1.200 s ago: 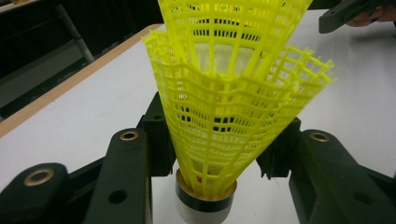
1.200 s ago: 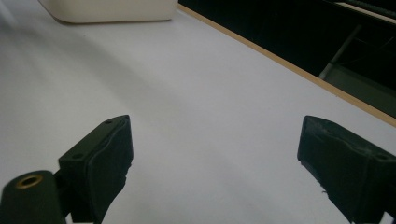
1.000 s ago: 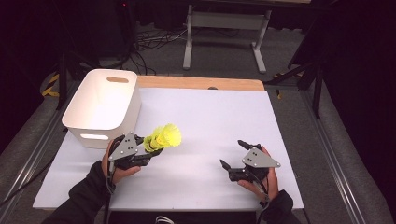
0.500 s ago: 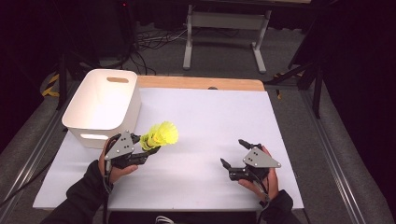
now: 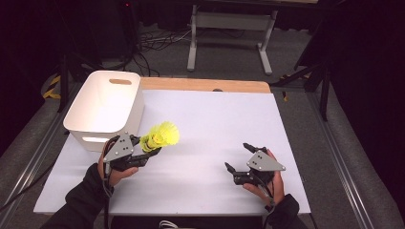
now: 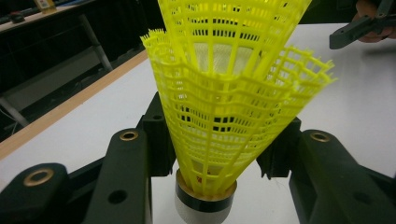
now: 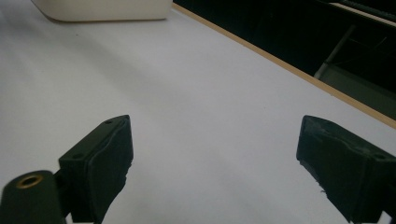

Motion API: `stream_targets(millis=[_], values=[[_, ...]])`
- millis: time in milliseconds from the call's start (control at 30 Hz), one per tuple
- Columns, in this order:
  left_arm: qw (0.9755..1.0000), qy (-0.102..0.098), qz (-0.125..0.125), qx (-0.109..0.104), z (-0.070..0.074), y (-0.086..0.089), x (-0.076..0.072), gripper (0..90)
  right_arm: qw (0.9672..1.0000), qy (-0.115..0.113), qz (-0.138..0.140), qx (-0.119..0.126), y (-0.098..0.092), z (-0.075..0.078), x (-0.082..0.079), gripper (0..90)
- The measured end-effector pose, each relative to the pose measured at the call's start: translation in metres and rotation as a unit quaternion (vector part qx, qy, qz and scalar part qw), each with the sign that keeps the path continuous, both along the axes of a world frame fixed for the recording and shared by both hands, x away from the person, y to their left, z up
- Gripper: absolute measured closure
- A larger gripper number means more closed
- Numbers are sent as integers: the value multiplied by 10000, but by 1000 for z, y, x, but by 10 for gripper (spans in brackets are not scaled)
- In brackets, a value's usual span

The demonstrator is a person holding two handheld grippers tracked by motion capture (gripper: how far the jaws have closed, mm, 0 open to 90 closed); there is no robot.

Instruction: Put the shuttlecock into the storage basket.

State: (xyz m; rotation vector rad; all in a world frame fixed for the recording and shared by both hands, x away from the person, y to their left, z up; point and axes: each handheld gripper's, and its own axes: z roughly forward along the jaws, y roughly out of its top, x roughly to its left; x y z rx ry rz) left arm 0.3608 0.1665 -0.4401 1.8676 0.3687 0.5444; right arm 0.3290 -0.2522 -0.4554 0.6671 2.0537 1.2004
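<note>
Yellow plastic shuttlecocks (image 5: 161, 136), two nested one inside the other, sit clamped in the left gripper (image 5: 149, 149), the black jaws pressing on the lower skirt from both sides. High view: the pair is held off the white table sheet (image 5: 210, 124), just beside the near right corner of the white bin (image 5: 102, 107), skirts flaring up and to the right.

Against the frames before: the left gripper and its yellow load lie slightly lower and nearer the person than a second ago, still close to the bin's corner. Grip unchanged. The right gripper (image 5: 239, 157) sits where it did, on the near right of the sheet, in the person's hand.

Left gripper view: mesh of the skirts (image 6: 224, 107) in close detail, the inner cone rising out of the outer, and a dark band round a pale cork base (image 6: 205, 205) low between the jaws. The other gripper's tip shows at top right.

Right gripper view: its own jaws stand wide apart, released, bare white sheet between them; bin wall (image 7: 100, 10) at top left, wooden table edge (image 7: 280, 63) running diagonally.
</note>
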Motion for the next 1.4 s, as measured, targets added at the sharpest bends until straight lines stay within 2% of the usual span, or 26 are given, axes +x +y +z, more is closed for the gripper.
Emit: stream_targets(millis=[800, 1033, 1400], values=[[9997, -131, 159, -102, 8, 11, -1, 554, 10000, -32, -25, -48, 0, 0, 0, 115], [9996, -128, 180, -196, 11, 12, -3, 555, 10000, -43, -7, -43, 0, 0, 0, 113], [9994, -156, 230, -209, 12, 15, -2, 554, 10000, -45, -10, -69, 1, 0, 0, 113]])
